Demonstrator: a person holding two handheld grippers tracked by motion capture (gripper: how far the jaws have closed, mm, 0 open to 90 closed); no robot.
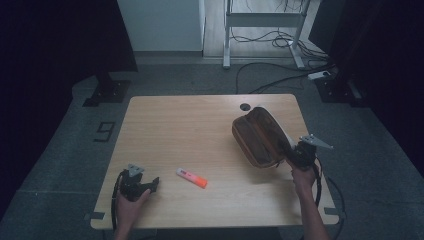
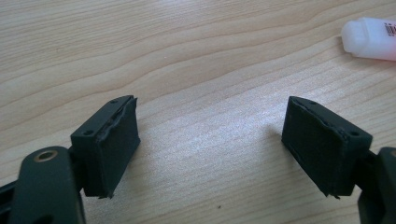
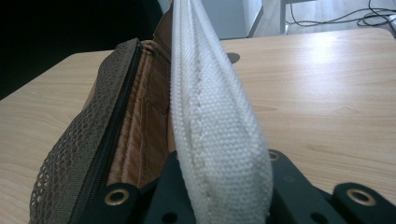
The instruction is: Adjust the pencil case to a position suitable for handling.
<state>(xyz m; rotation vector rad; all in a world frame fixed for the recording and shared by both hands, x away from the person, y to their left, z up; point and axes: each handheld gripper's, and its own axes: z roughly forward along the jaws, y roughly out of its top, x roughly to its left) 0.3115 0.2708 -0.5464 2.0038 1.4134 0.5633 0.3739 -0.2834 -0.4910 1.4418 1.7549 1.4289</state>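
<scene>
Brown mesh pouch (image 1: 256, 137) | unzipped | white edge in right gripper (image 1: 295, 152)

Brown pencil case (image 1: 256, 137) is lying unzipped on the table's right half, brown lining and mesh side showing, its white fabric edge (image 3: 210, 116) being pinched at the near-right end. Pink-orange highlighter (image 1: 192, 178) w/ white cap is lying flat near front-centre, well apart from case.
</scene>
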